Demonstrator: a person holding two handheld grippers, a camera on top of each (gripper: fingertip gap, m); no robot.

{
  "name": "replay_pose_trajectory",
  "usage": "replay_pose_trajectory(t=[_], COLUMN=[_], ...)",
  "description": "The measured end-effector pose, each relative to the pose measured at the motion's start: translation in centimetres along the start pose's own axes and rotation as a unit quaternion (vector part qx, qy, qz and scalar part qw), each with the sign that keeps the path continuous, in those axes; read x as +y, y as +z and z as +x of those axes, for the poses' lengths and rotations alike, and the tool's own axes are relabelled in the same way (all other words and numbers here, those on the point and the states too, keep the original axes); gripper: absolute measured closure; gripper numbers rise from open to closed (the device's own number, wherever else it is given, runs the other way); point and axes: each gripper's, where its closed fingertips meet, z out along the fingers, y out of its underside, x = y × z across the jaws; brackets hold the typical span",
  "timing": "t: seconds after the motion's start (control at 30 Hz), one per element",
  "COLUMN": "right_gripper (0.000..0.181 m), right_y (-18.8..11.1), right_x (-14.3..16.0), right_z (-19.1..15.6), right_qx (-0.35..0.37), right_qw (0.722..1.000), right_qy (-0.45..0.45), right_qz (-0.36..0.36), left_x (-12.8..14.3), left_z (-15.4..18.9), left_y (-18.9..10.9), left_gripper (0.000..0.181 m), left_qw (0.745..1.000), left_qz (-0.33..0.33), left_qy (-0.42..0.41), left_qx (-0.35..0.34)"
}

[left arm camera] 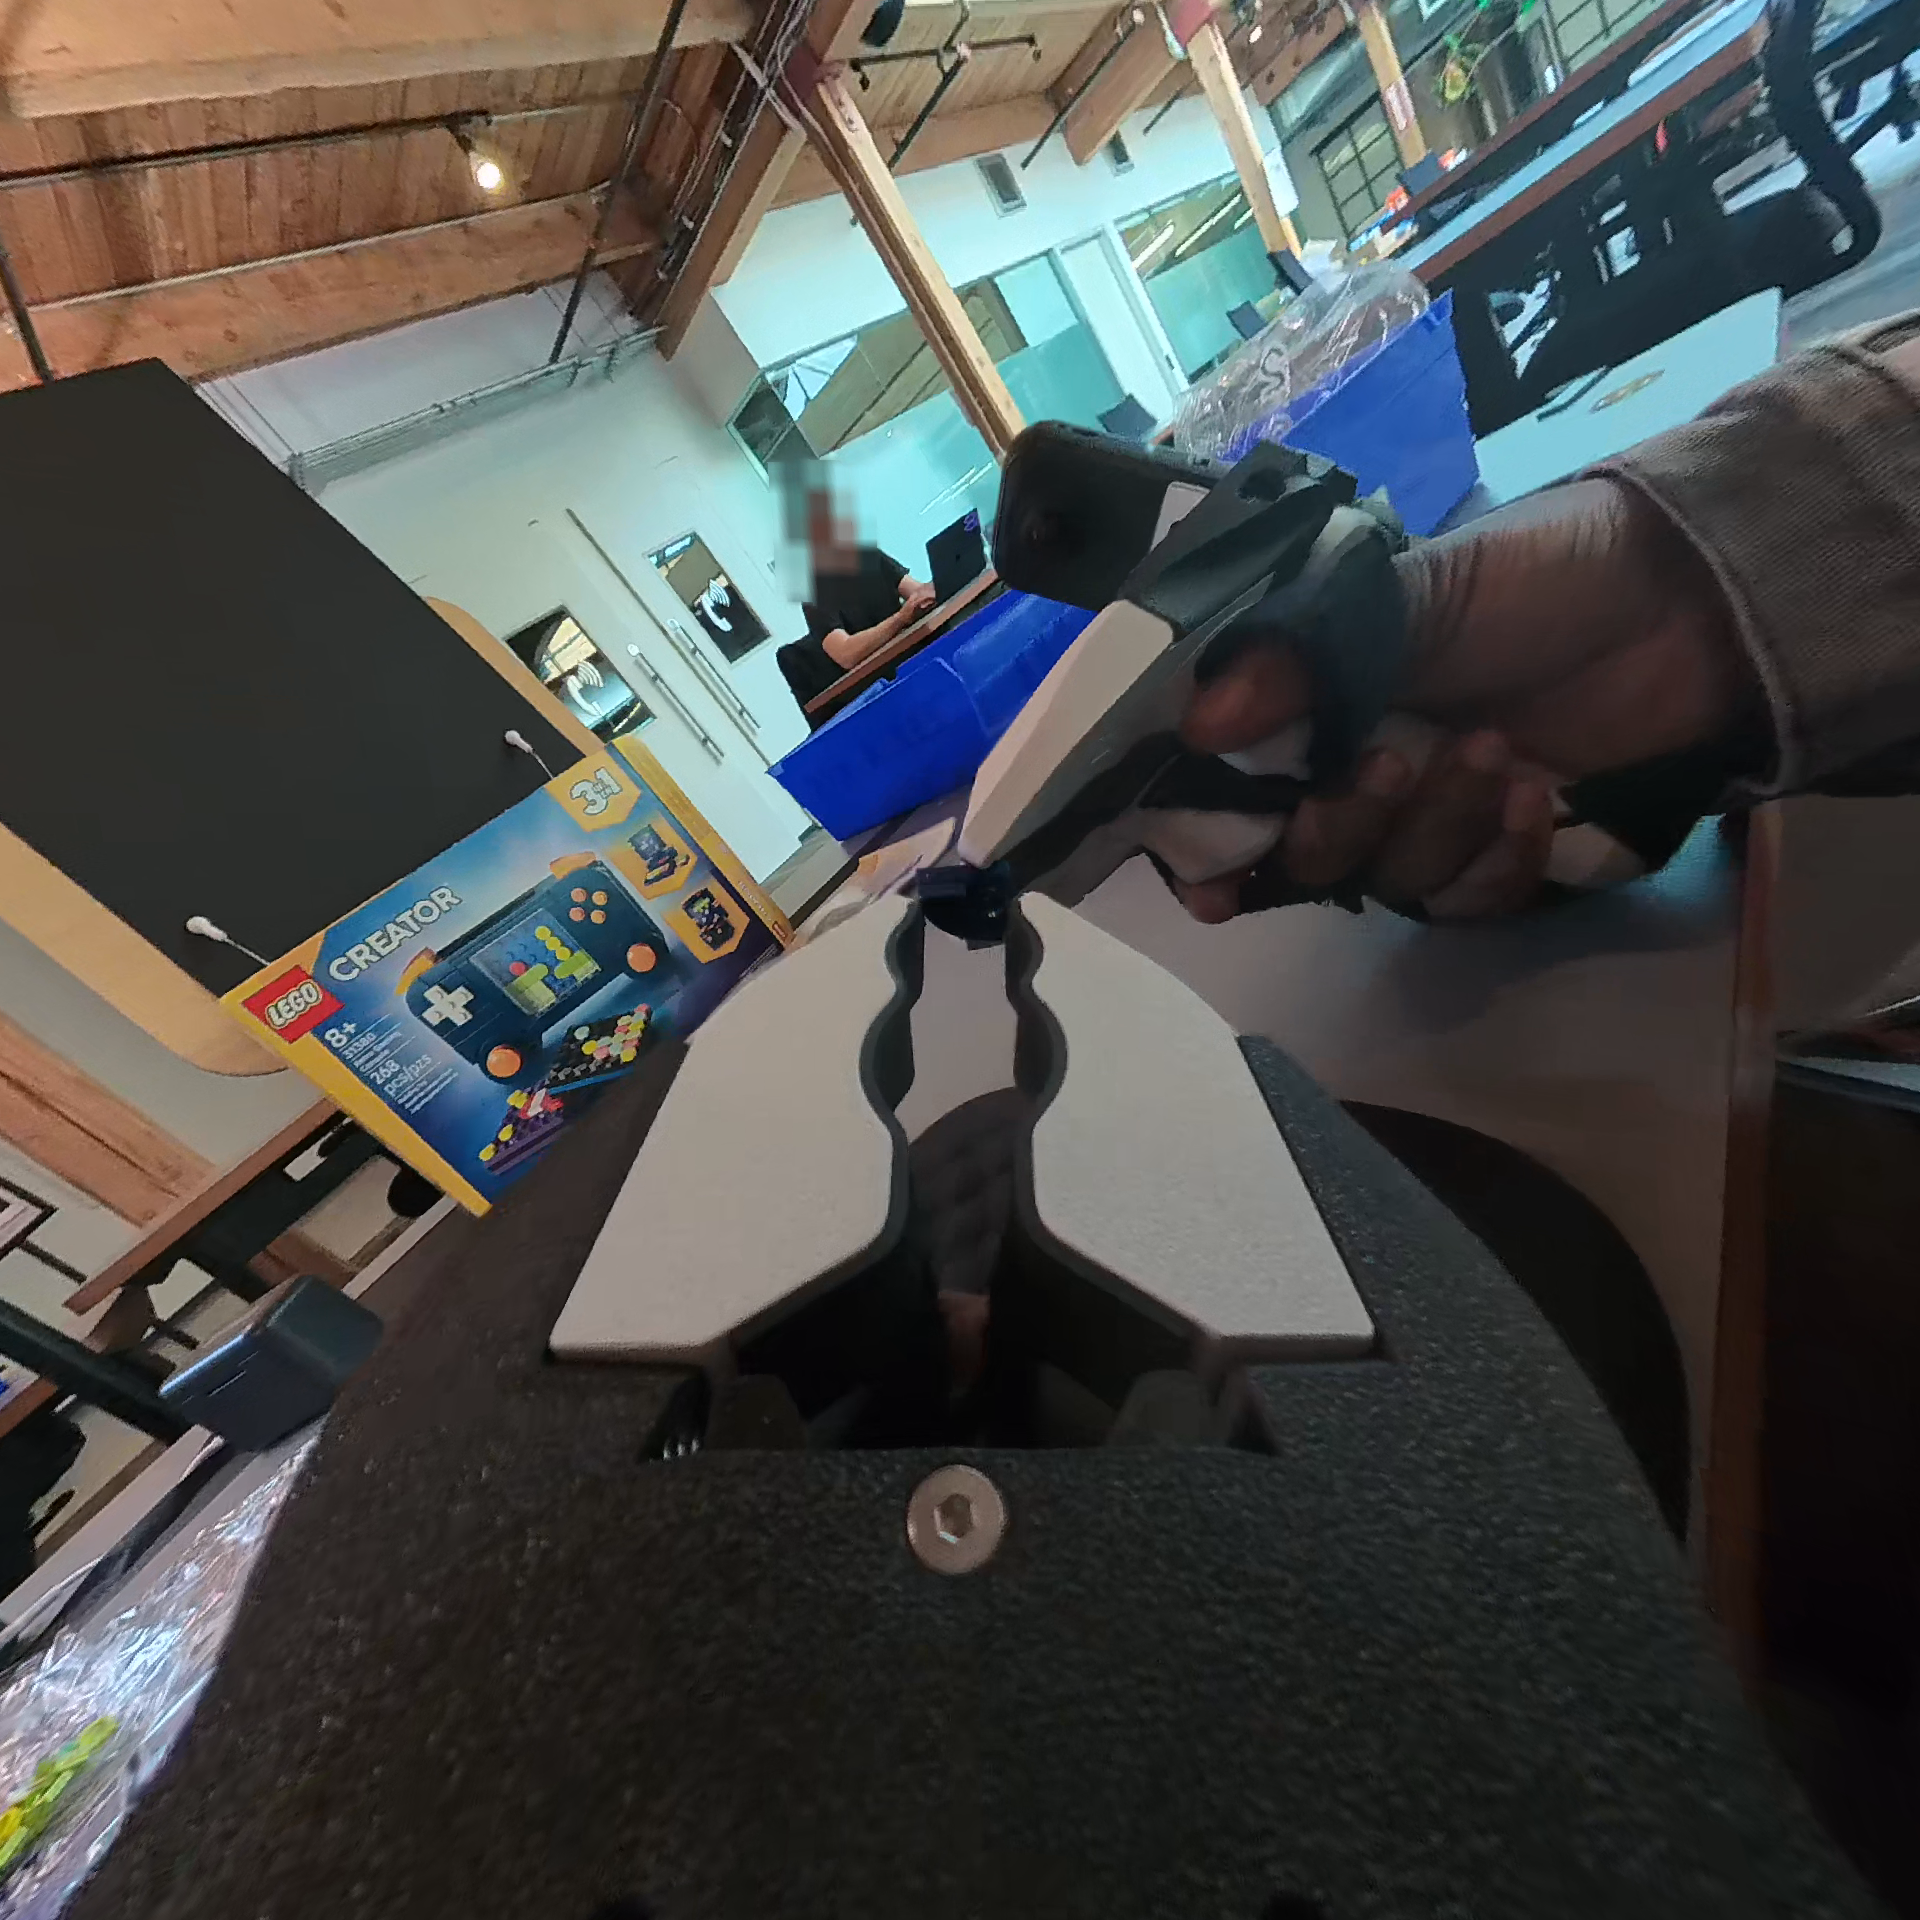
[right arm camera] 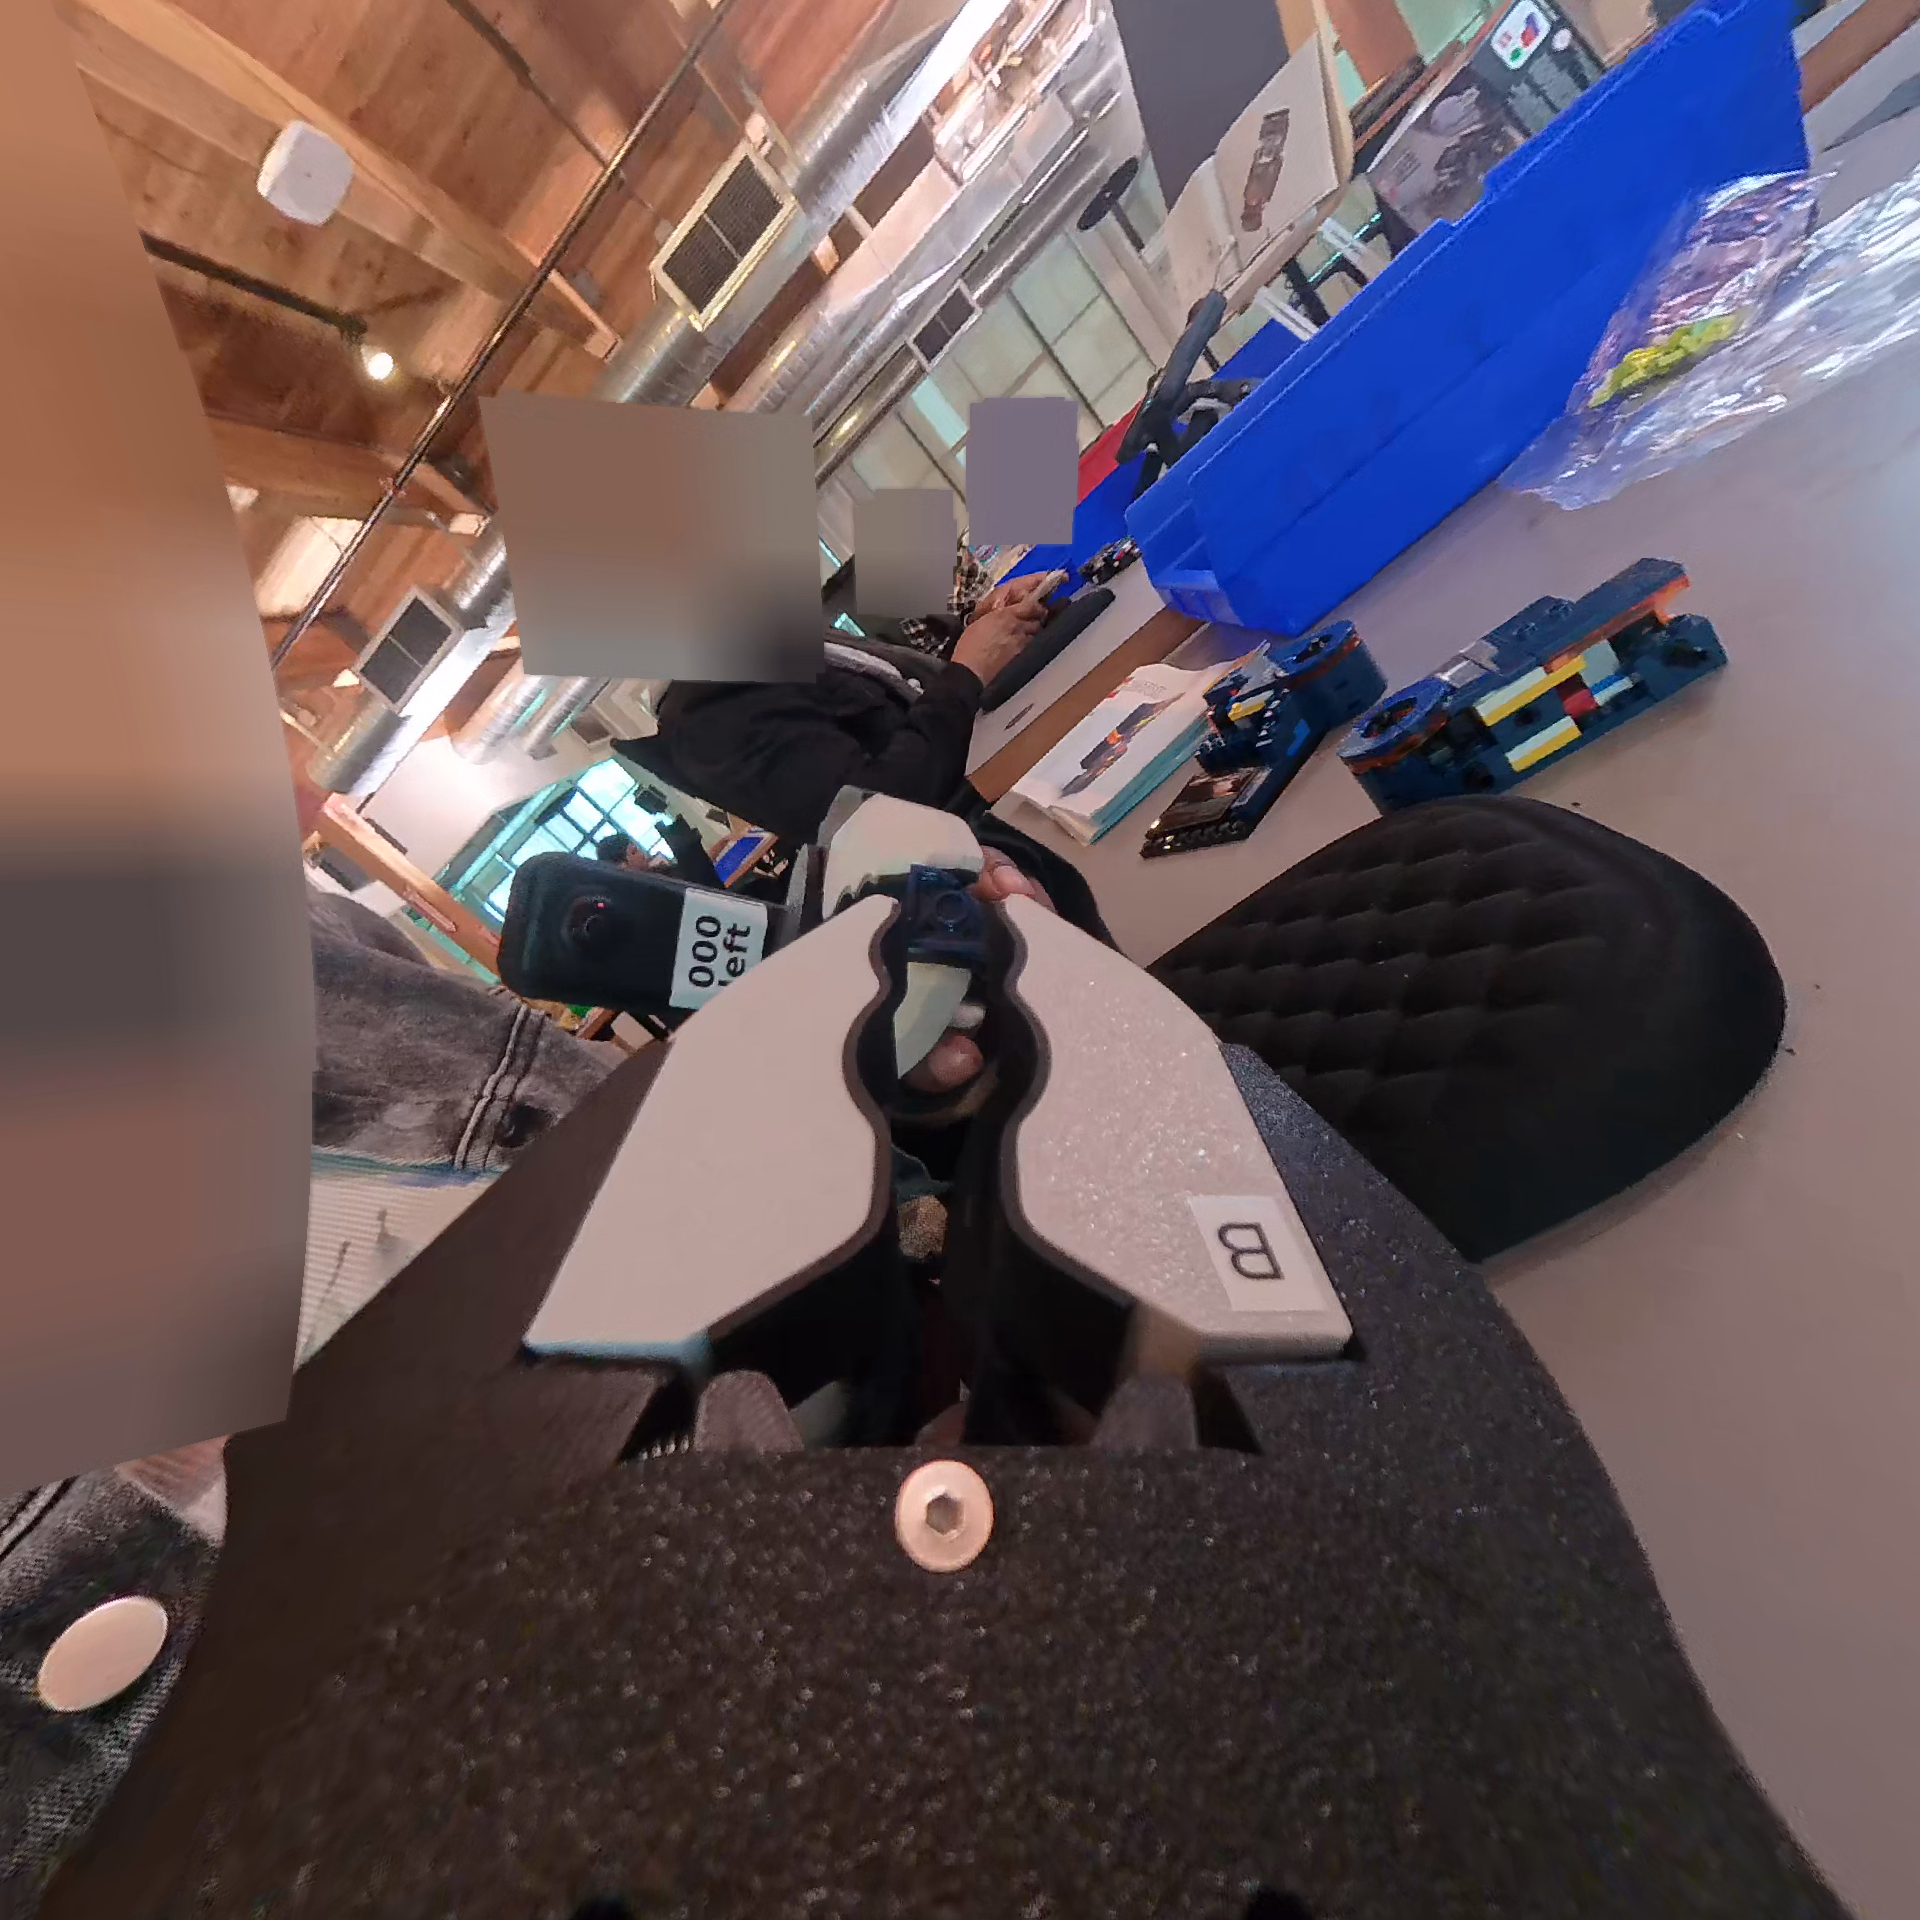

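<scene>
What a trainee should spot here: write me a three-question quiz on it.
1. True or false: the toy box lies face down.
2. What sits between the tips of the right gripper? A: a dark blue brick. B: a yellow brick. C: nothing.
3. Fill in: the bins behind the brick models are ____ in colour.
Key: 1 false (its printed front faces the camera); 2 A; 3 blue.

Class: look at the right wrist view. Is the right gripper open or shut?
Shut. The right gripper has its grey fingers closed at the tips on a small dark blue plastic brick, with no visible gap.
</scene>
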Motion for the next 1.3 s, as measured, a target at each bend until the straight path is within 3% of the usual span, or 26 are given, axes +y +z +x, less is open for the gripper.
replay_pose_trajectory(t=[0.27, 0.43, 0.53, 0.9, 1.3], right_gripper=[0.167, 0.158, 0.166, 0.166, 0.166], right_y=[0.3, 0.2, 0.0, 0.2, -0.1], right_x=[-0.2, 0.4, 0.7, 0.9, 1.7], right_z=[1.5, 1.2, 1.7, 0.5, 0.1], right_qx=[0.036, 0.0, 0.021, -0.03, -0.049], right_qw=[0.999, 0.998, 0.997, 0.997, 0.993], right_qy=[0.003, 0.024, -0.018, 0.003, 0.018], right_qz=[-0.013, -0.05, -0.074, -0.072, -0.104], left_x=[1.3, 1.5, 1.5, -0.2, -0.4], left_z=[-0.4, 0.1, 0.4, 0.3, 1.2], left_y=[0.4, 0.3, 0.3, -0.7, -0.9], left_gripper=[0.167, 0.168, 0.168, 0.17, 0.174], left_qw=[0.999, 0.999, 0.998, 0.996, 0.994], left_qz=[-0.034, -0.037, -0.041, 0.03, 0.036], left_qy=[-0.021, 0.006, 0.015, -0.032, -0.019], left_qx=[0.029, 0.037, 0.042, 0.075, 0.103])
